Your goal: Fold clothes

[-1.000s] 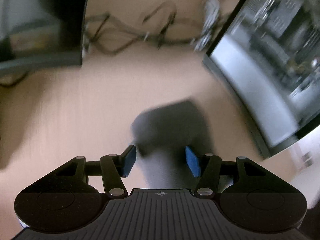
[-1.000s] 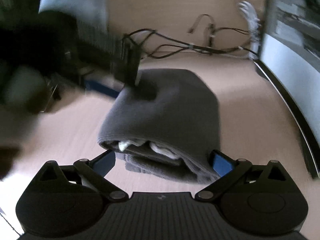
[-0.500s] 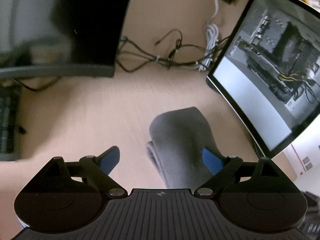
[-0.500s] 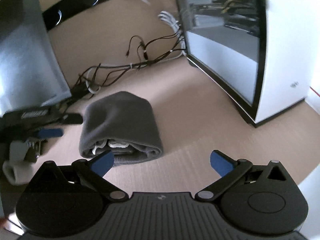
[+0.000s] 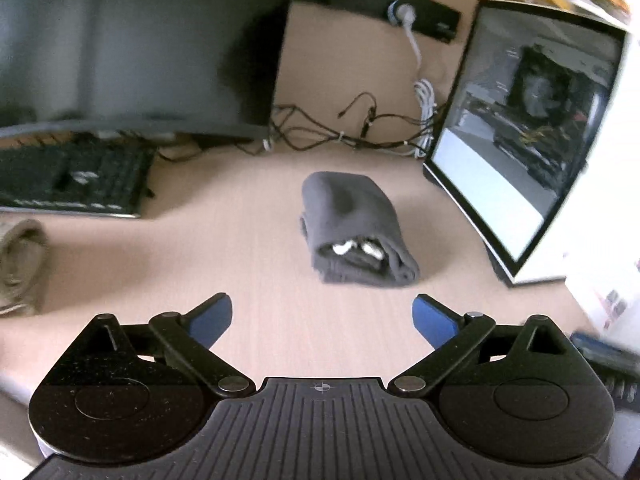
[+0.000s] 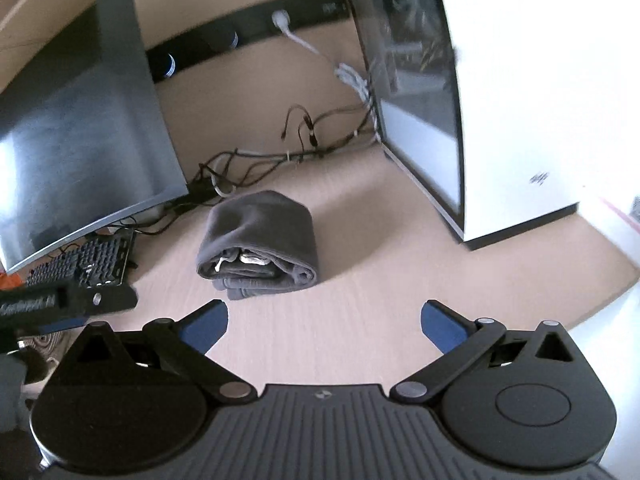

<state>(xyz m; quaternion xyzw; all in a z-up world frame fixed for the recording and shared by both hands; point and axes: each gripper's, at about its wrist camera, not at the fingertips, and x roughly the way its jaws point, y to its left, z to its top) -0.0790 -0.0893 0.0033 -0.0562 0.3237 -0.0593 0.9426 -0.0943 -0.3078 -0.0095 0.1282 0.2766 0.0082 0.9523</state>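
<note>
A dark grey garment [image 5: 352, 228] lies folded into a compact bundle on the light wooden desk [image 5: 240, 248], with a bit of white showing at its near open end. It also shows in the right wrist view [image 6: 260, 236]. My left gripper [image 5: 322, 318] is open and empty, held back from the bundle. My right gripper [image 6: 324, 320] is open and empty, also back from it. Part of the left gripper [image 6: 68, 302] shows at the left edge of the right wrist view.
A curved monitor [image 5: 132, 44] and a black keyboard [image 5: 72, 180] stand at the left. A white computer case with a glass side [image 5: 520, 132] stands at the right. Tangled cables [image 5: 360, 128] run along the back. A beige cloth [image 5: 20, 260] lies far left.
Both grippers let go of the folded grey garment, opened wide and drew back from it. The bundle now rests alone on the desk.
</note>
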